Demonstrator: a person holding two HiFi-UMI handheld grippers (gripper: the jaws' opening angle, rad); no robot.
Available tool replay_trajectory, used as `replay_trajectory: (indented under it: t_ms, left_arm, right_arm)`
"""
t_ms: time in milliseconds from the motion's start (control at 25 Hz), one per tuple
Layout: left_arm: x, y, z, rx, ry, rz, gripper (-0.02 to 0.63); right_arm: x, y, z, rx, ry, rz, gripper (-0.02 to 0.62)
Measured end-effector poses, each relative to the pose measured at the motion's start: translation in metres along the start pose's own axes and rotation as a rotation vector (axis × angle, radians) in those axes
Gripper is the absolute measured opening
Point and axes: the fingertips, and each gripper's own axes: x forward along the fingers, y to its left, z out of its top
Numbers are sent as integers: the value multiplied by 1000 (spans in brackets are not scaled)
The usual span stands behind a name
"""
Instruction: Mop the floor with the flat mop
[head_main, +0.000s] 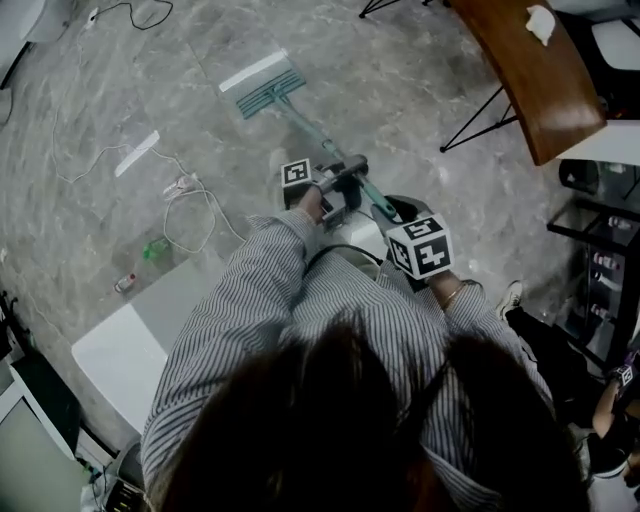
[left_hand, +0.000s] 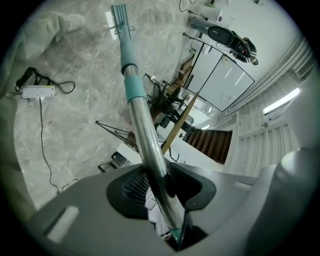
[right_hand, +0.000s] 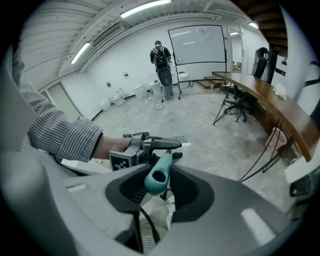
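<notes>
The flat mop's teal head (head_main: 265, 88) lies flat on the grey marble floor (head_main: 400, 90), with a white pad strip along its far edge. Its pole (head_main: 318, 133) slants back toward me. My left gripper (head_main: 335, 192) is shut on the metal pole (left_hand: 150, 147), below the teal collar (left_hand: 135, 92); the mop head (left_hand: 119, 15) shows far down the pole. My right gripper (head_main: 398, 212) is shut on the teal handle end (right_hand: 159, 174), which sits between its jaws. The left gripper (right_hand: 146, 145) sits just ahead of it on the pole.
A power strip (left_hand: 37, 91) and white cables (head_main: 190, 215) lie on the floor to the left. A white panel (head_main: 130, 345) is at lower left. A wooden table (head_main: 535, 70) with black legs stands at upper right. A person (right_hand: 162, 62) stands far off by a whiteboard.
</notes>
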Motion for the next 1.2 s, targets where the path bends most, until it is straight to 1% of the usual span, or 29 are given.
replay_trajectory:
  t_ms: [120,240,320,480,600,880,1200]
  left_arm:
    - [4,17,-45,2,57,39,124]
    - [-2,33,-81,-3,75,43,126]
    - [-5,39,-96,-3,87,43,129]
    - [-18,50,-116,-6,135,74,132]
    - [-20,51,-122,6,164,88,135]
    - [-21,49,-122,28,174,104,144]
    - [-22,46,-121,37,165,79,146]
  right_arm:
    - [-32,0,-30,24,-13,-6,116]
    - [-56,9,-58,23,-9,-10,115]
    - [-65,14,-71,16,14,-10,117]
    - [-72,28,-90,-12,70,-22,117]
    - [-74,31,-90,1,73,-20,117]
    - [-75,33,-88,-11,89,-28,117]
    - [-75,36,-86,-33,95,-22,118]
